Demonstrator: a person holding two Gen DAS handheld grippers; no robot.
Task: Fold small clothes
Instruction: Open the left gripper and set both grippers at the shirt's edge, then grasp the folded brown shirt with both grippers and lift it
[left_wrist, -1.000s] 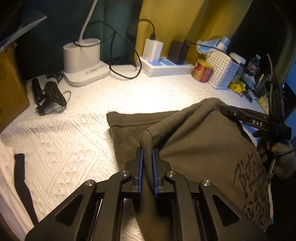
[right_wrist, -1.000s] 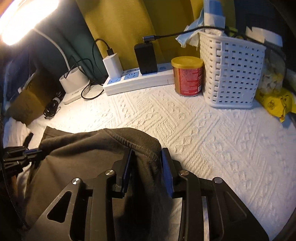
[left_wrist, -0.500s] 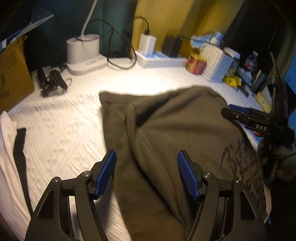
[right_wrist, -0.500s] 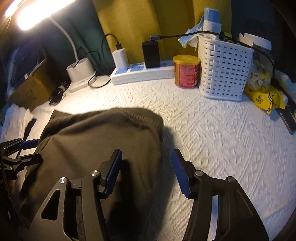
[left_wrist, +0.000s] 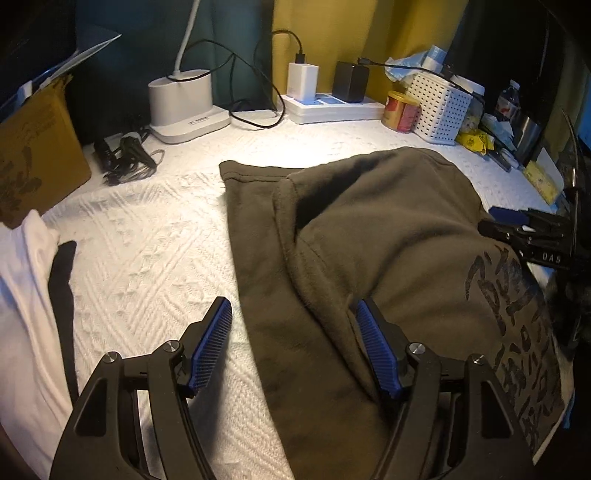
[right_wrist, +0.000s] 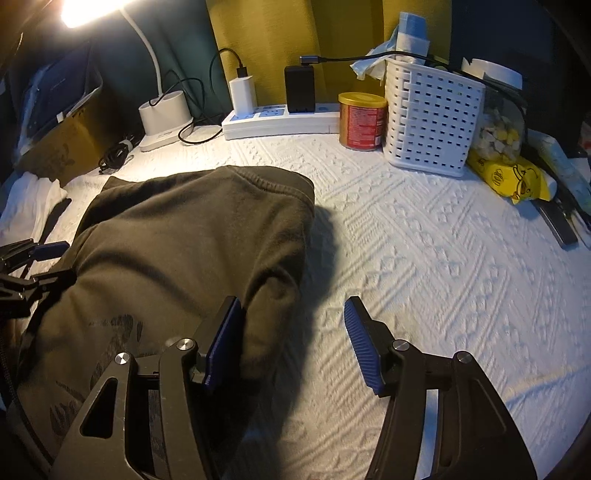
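Olive-brown garment (left_wrist: 369, 236) is laid on the white textured cover (left_wrist: 147, 258) of the desk, folded over on itself, with the folded edge toward the back and a dark print (left_wrist: 517, 314) showing at the near right side in the left wrist view.

Left tool (left_wrist: 293, 347) is released, jaws opening. The garment's left edge is seen lying between the blue pads (left_wrist: 212, 343), but it is not pressed by them.

Right tool (right_wrist: 293, 339) is released, jaws opening. The garment's right fold (right_wrist: 269, 306) sits just beside the left pad; whether it is touched cannot be told. The right pad is over bare cover. Nothing is gripped.

Each tool is visible at the edge of the other's view, at opposite sides of the garment.

At the back of the desk: lamp base (left_wrist: 181, 99), power strip (right_wrist: 280, 120) with white and black chargers, red can (right_wrist: 362, 120), white basket (right_wrist: 432, 110), yellow packet (right_wrist: 509, 177). A white cloth (left_wrist: 26, 295) with a dark strip is seen at far left.
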